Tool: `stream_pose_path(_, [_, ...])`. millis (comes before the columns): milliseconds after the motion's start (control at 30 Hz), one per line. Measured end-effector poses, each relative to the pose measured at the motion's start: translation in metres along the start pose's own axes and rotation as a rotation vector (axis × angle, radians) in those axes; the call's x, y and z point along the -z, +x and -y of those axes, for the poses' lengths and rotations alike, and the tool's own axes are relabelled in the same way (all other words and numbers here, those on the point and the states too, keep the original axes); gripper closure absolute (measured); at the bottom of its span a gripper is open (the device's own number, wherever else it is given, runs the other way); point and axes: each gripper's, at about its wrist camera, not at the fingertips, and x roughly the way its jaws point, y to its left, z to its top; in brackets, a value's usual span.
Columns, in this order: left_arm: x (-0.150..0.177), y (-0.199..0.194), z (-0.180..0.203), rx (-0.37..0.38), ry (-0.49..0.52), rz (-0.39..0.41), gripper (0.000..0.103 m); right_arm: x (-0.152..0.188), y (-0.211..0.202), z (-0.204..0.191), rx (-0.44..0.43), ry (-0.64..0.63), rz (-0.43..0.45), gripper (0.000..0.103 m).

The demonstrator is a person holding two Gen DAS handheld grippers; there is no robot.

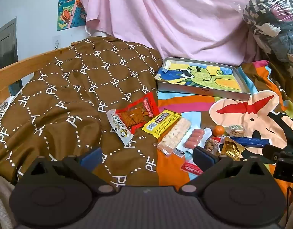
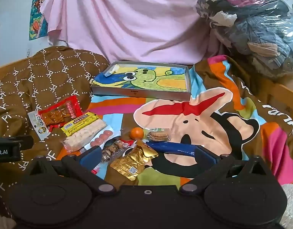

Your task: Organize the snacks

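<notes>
Several snack packs lie in a row on the bed. From the left: a white pack [image 1: 118, 127], a red pack [image 1: 138, 112], a yellow bar [image 1: 160, 123], a clear pack of white pieces [image 1: 175, 133], pink sausages [image 1: 194, 138], an orange [image 1: 218, 130], biscuits [image 2: 159, 134], a gold pouch [image 2: 133, 159] and a blue pack [image 2: 173, 147]. A shallow grey box [image 2: 140, 93] with a green cartoon lining sits behind them. My left gripper [image 1: 146, 156] is open above the brown quilt, short of the snacks. My right gripper [image 2: 146, 155] is open with the gold pouch between its fingers, untouched.
A brown patterned quilt [image 1: 70, 95] is bunched up at the left. A colourful cartoon blanket [image 2: 213, 118] covers the bed. A pink sheet [image 2: 127, 19] hangs behind, and a clear bag of clothes [image 2: 251, 28] sits at the back right. A wooden bed rail [image 1: 22, 66] runs along the left.
</notes>
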Motion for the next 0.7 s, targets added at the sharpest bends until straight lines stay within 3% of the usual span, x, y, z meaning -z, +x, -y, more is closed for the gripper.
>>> stream_pose_path(700, [0.0006, -0.0002, -0.0016, 0.002, -0.008, 0.001, 0.000, 0.0003, 0.0017, 0.0005, -0.003, 0.002, -0.005, 0.001])
